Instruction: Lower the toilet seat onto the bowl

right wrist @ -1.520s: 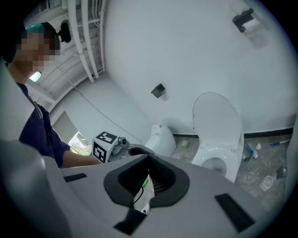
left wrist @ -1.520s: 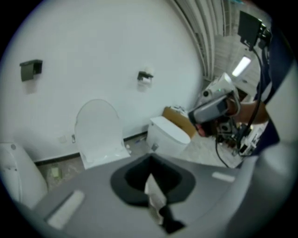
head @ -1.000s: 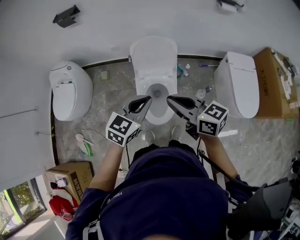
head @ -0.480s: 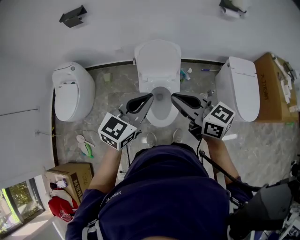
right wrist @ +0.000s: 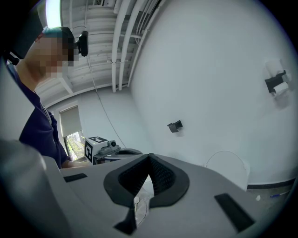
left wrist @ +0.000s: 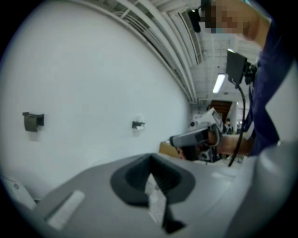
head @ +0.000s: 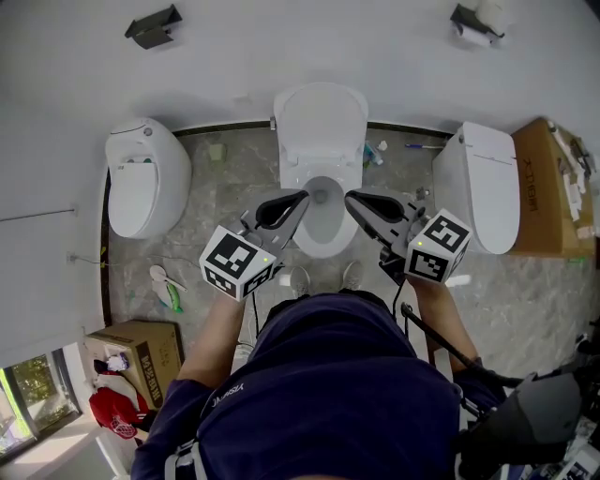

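Fingers [head: 281, 208] pressed together above grey marble floor [head: 223, 192].

Dark navy short-sleeved T-shirt [head: 328, 394], small pale lettering [head: 228, 394] on its left side, light shoes [head: 300, 278]. Left gripper [head: 300, 197] and right gripper [head: 350, 198]: grey bodies, black ribbed jaw pads [right wrist: 163, 179]. Left marker cube [head: 239, 262] and right marker cube [head: 436, 247] are white with black square markers, and a black cable [head: 441, 339] trails off the right gripper.

Counted: three toilets [head: 141, 178] [head: 321, 131] [head: 483, 183], two cardboard boxes [head: 136, 361] [head: 553, 178], two wall holders [head: 155, 25] [head: 472, 21], two grippers [head: 302, 197] [head: 351, 197], two shoes [head: 298, 278] [head: 352, 275].
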`<action>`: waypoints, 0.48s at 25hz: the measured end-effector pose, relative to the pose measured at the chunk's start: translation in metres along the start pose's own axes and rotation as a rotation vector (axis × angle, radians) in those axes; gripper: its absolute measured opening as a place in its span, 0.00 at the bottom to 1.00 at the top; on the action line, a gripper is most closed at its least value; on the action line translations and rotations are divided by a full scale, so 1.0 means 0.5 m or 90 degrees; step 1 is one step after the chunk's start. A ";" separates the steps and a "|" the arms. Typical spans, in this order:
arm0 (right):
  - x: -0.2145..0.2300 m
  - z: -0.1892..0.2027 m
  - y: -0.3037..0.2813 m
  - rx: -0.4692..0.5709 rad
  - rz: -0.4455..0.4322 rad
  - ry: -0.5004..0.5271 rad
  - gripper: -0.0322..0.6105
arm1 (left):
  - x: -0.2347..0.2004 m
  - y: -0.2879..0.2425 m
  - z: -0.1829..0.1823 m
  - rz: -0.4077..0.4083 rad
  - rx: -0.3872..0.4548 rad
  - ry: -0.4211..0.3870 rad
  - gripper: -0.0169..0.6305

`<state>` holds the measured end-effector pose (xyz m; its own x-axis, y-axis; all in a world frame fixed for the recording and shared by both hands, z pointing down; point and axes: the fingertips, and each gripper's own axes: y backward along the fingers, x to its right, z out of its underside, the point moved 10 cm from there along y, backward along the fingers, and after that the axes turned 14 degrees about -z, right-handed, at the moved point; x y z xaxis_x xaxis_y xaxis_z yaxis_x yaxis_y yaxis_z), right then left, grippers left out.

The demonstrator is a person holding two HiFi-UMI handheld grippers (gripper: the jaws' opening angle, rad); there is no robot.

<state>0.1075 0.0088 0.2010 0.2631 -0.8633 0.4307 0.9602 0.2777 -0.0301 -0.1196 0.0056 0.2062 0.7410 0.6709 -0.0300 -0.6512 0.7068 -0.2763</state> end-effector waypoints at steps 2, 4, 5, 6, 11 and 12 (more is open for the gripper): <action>0.003 0.001 -0.002 -0.007 -0.003 -0.002 0.06 | -0.003 -0.002 0.006 -0.002 -0.004 0.005 0.03; 0.007 0.004 -0.001 -0.010 -0.004 -0.004 0.06 | -0.002 -0.006 0.010 -0.003 -0.008 0.009 0.03; 0.010 0.005 0.000 -0.010 -0.004 -0.006 0.06 | -0.002 -0.009 0.012 -0.003 -0.010 0.011 0.03; 0.013 0.006 0.001 -0.011 -0.004 -0.008 0.06 | -0.002 -0.012 0.013 -0.002 -0.011 0.012 0.03; 0.022 0.004 -0.002 -0.017 -0.003 -0.012 0.06 | -0.008 -0.023 0.017 0.002 -0.016 0.020 0.03; 0.024 0.003 -0.002 -0.018 -0.002 -0.013 0.06 | -0.009 -0.025 0.017 0.002 -0.017 0.021 0.03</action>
<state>0.1098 -0.0011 0.2078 0.2587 -0.8551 0.4493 0.9632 0.2632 -0.0536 -0.1162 -0.0046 0.2181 0.7442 0.6650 -0.0624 -0.6492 0.6984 -0.3013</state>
